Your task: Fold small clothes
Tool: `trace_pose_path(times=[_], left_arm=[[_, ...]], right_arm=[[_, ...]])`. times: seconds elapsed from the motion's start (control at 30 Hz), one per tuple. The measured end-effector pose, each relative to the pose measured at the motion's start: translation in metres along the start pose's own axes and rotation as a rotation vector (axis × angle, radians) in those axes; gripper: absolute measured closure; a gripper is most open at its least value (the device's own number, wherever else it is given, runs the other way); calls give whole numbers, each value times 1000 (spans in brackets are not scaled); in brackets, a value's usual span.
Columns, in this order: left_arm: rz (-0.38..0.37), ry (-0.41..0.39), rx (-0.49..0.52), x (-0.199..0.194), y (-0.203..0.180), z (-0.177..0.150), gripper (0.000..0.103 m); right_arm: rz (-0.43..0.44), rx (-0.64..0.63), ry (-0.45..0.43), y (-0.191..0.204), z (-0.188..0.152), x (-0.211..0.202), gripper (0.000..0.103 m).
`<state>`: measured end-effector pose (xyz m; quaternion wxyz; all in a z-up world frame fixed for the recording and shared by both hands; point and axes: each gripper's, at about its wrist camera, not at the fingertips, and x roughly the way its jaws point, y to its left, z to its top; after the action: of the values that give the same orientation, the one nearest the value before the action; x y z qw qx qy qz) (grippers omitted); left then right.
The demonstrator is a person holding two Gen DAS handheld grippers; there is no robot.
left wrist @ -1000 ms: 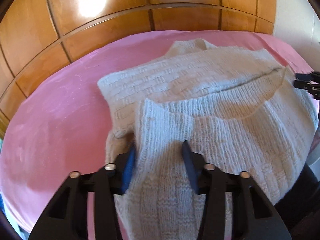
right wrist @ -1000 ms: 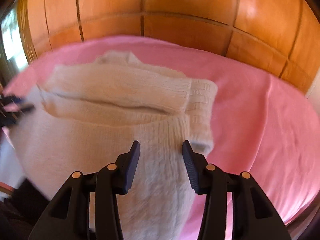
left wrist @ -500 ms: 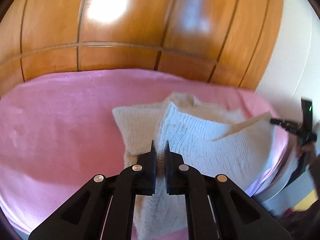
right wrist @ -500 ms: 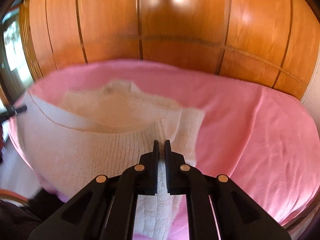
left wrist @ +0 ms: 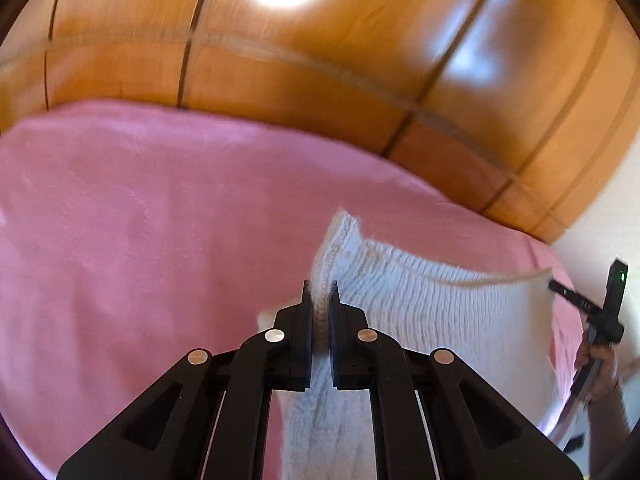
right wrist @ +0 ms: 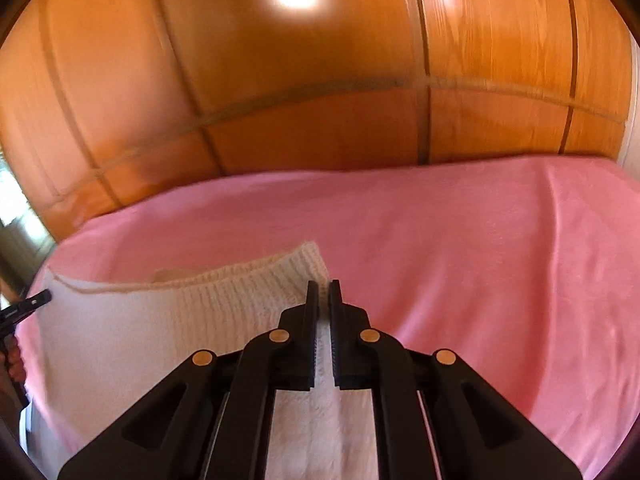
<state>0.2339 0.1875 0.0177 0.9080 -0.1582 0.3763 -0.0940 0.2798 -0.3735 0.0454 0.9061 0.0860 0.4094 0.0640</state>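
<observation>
Holding the white knit sweater (left wrist: 432, 312) by its edge, both grippers are clamped: left gripper (left wrist: 320, 294) w/ knit pinched between the jaws, right gripper (right wrist: 324, 294) likewise at the corner. The sweater is lifted, stretched between them above the pink bed (right wrist: 480, 240), toward 6 o'clock. Judged mid-fold: edge raised, not yet laid over; flattening left.

Left wrist view riding on left gripper (left wrist: 320, 290), looking forward along fingers, low and close over pink bed cover (left wrist: 140, 220), facing wooden panelled wall (left wrist: 320, 60) in upper frame. Right wrist view riding on right gripper (right wrist: 324, 290), facing same wall (right wrist: 320, 80). Both sharing cover (right wrist: 460, 240), wall, white knit garment (left wrist: 440, 312) (right wrist: 160, 320). Each seeing other gripper at frame edge.
</observation>
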Motion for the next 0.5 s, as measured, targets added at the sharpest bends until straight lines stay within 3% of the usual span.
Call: trace_pose_path(times=[0.1,0.17,0.27,0.3,0.33,0.37,0.4,0.43,0.5], left_arm=[[67,50,-15,44,6,8,98],[118,93,-18,67,8,5,98],[137,127,-5,78,10,-1,96],[149,121,-6,73,10,-3,91],[140,117,-14,65,12,-3,83],[126,109,-22,56,14,-7,80],[121,94,-28,45,17,-10,71],[127,79,-26,33,19,-14,63],[100,66,-30,15,27,-24,61]], right_arm=[[-108,12,56,-9,1,45,103],[-111,72,115,-21,-4,64,103],[-115,47,107,-23,-12,59,103],[-97,51,87,-25,-14,47,101],[-80,57,69,-27,-15,35,93],[-59,61,53,-30,-16,22,71],[-43,67,33,-32,-20,9,64],[-28,72,23,-34,-21,1,62],[19,92,24,-37,-28,-17,61]])
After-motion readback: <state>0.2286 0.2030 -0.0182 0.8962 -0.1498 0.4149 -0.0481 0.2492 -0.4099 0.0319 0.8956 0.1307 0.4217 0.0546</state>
